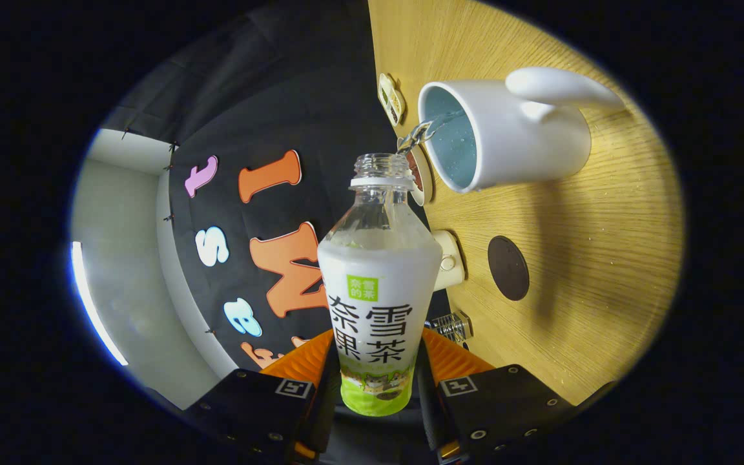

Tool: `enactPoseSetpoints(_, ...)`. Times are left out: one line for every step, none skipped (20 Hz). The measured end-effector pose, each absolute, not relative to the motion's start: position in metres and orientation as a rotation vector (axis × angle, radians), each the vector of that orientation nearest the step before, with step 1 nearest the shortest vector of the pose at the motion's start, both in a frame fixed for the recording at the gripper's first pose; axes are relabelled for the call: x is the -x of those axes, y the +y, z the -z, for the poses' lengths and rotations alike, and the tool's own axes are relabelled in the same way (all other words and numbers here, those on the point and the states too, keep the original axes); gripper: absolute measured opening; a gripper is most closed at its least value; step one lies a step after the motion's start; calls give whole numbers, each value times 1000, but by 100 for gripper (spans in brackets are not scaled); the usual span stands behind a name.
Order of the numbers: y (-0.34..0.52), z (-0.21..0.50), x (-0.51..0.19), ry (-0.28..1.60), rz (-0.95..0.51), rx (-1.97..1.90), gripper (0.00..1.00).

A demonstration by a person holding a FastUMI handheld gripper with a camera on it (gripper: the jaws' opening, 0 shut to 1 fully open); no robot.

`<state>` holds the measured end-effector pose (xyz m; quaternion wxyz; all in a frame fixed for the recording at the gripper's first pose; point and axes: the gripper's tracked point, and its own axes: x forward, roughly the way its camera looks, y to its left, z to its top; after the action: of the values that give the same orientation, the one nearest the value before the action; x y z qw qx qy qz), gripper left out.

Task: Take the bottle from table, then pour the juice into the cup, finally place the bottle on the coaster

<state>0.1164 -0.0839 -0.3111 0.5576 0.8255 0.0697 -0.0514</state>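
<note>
A clear plastic bottle [378, 278] with a white and green label sits between my fingers, and my gripper [377, 365] is shut on its lower body. The bottle is uncapped and tipped over sideways toward the table. A thin stream of clear liquid [421, 132] runs from its mouth into the white cup [520, 139]. The cup has a pale blue inside and a handle, and stands on the wooden table [604, 258] just beyond the bottle's mouth. A round dark brown coaster [508, 267] lies flat on the table, beside the cup and level with the bottle's shoulder.
A small cream-coloured object [451, 259] sits on the table edge behind the bottle's shoulder. A ribbed metal piece [453, 325] lies near my fingers. A small pale tile [391, 98] and a round disc [420, 175] lie near the cup. The booth's black cloth wall is beyond.
</note>
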Motion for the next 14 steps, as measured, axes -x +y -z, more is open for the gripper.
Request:
enactPoseSetpoints(-85,312,-117,165,123,-1953,57)
enactPoseSetpoints(-85,314,-115,164,128,-1962,57)
enactPoseSetpoints(-88,315,-115,160,132,-1970,57)
enactPoseSetpoints(-92,315,-115,159,138,-1974,57)
enactPoseSetpoints(-93,316,-116,164,144,-1974,57)
enactPoseSetpoints(-94,317,-116,167,148,-1974,57)
enactPoseSetpoints(-94,317,-115,166,151,-1979,57)
enactPoseSetpoints(-94,318,-114,163,153,-1989,57)
enactPoseSetpoints(-95,318,-113,160,159,-2000,57)
enactPoseSetpoints(-96,318,-115,160,162,-2010,57)
enactPoseSetpoints(-95,317,-116,159,165,-2018,57)
enactPoseSetpoints(-95,316,-116,159,164,-2024,57)
enactPoseSetpoints(-95,316,-114,161,164,-2029,57)
enactPoseSetpoints(-94,317,-115,161,164,-2034,57)
